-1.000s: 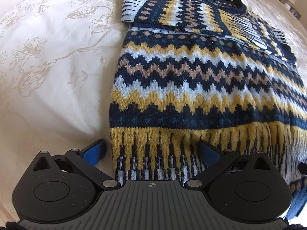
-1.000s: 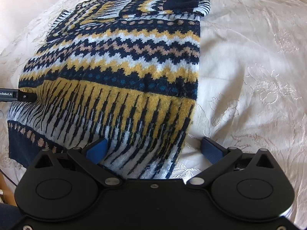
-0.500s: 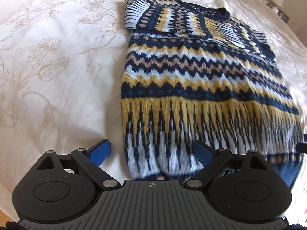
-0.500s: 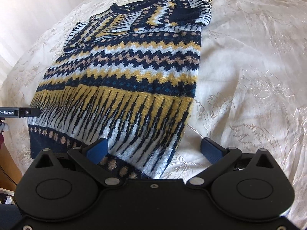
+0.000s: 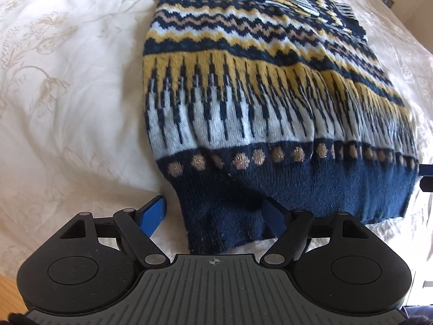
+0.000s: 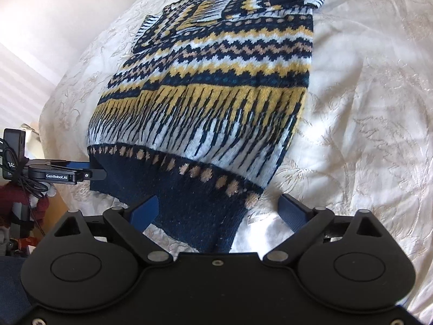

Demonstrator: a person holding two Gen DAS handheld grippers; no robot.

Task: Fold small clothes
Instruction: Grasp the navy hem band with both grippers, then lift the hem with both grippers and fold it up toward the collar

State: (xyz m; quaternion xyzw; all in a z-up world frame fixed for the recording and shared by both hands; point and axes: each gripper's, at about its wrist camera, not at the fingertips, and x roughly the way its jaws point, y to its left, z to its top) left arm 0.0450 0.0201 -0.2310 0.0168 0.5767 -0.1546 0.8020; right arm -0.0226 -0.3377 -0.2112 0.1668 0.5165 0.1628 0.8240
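Observation:
A knitted sweater [image 5: 259, 89] with navy, yellow, pale blue and tan zigzag bands lies flat on the bed, sleeves folded in, collar far from me. It also shows in the right wrist view [image 6: 216, 86]. My left gripper [image 5: 213, 214] is open, its blue fingers either side of the hem's left corner [image 5: 216, 224]. My right gripper [image 6: 219, 210] is open, its blue fingers straddling the hem's right corner [image 6: 205, 222]. The left gripper shows from the side in the right wrist view [image 6: 67, 174], at the hem's far corner.
The sweater lies on a cream bedspread [image 5: 67, 94] with embroidered flowers, which extends widely on both sides [image 6: 365, 108]. The bed's near edge and a wooden floor [image 5: 8, 292] show at lower left. Clutter [image 6: 16, 211] sits beside the bed.
Both grippers have drawn back along the sweater from its striped body to the navy hem, which now lies between their open fingers. Both stay open.

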